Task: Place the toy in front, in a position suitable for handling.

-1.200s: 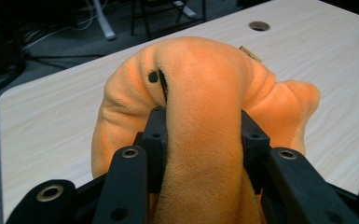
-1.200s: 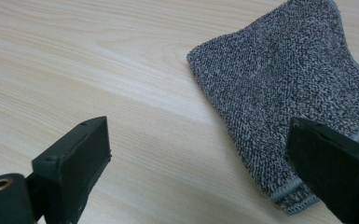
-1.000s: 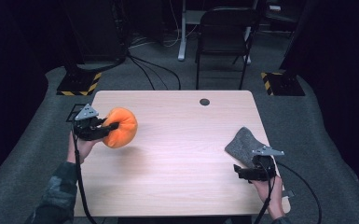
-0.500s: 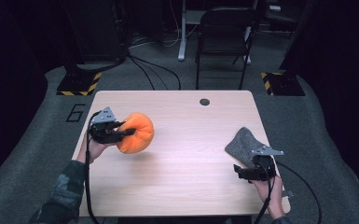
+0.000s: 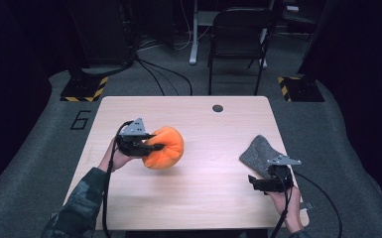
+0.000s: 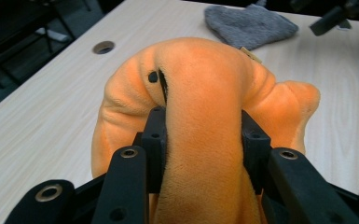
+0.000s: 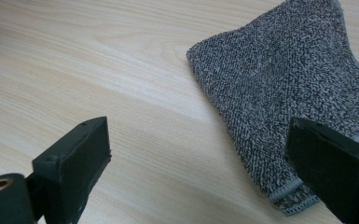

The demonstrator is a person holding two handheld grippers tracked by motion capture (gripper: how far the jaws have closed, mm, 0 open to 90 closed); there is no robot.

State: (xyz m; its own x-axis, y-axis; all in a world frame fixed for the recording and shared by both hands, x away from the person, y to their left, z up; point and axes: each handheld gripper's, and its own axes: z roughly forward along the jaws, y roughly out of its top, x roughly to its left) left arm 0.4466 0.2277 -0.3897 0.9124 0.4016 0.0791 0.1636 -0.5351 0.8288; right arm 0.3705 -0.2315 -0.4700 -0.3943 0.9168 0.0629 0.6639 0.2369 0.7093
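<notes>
My left gripper (image 5: 156, 147) is shut on an orange plush toy (image 5: 166, 148), held over the left half of the wooden table (image 5: 203, 198). In the left gripper view both black jaws squeeze a fold of the orange plush toy (image 6: 200, 70), and my left gripper (image 6: 204, 135) points toward the far grey cloth (image 6: 249, 23). My right gripper (image 5: 258, 182) rests low at the table's right front, open, with nothing between its jaws. The grey cloth (image 5: 259, 151) lies flat just beyond it. In the right gripper view my right gripper (image 7: 200, 140) has one jaw over the corner of the grey cloth (image 7: 284, 79).
A round cable hole (image 5: 218, 108) sits near the table's far edge. A black chair (image 5: 238, 29) stands on the floor behind the table. Cables trail from both grippers off the near edge.
My left hand has carried the orange plush toy rightward, from the table's left edge toward its middle. The right gripper and the grey cloth have stayed where they were.
</notes>
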